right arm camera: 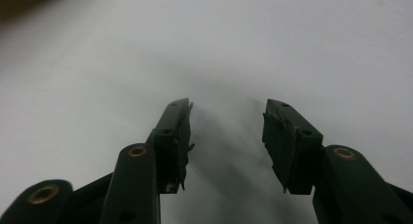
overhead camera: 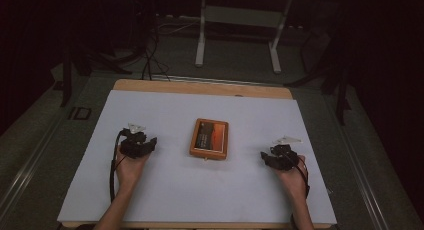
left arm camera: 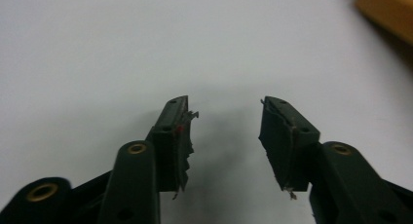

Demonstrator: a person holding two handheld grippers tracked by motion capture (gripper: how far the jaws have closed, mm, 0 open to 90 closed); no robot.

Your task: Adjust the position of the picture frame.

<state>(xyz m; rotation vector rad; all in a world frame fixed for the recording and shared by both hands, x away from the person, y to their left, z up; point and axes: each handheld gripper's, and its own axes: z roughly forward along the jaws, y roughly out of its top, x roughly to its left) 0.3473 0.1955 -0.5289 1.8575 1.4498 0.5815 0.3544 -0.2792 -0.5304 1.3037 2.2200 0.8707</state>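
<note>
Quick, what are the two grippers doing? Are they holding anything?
Left gripper: open, jaws apart over the white sheet, holding nothing.
Right gripper: open, jaws apart, holding nothing.

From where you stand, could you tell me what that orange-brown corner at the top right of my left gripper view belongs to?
Observer: It is a flat orange box with a dark picture on its lid, lying in the middle of the white table cover.
Operator: Thank you. Is the other gripper anywhere near it?
Observer: No, the right gripper rests on the cover on the box's far side from yours, apart from it.
Operator: And is it holding anything?
Observer: Nothing; in the right gripper view its jaws stand open over bare cover.
Operator: Is mine touching the box?
Observer: No, the left gripper sits apart from it, with white cover between them.
</note>
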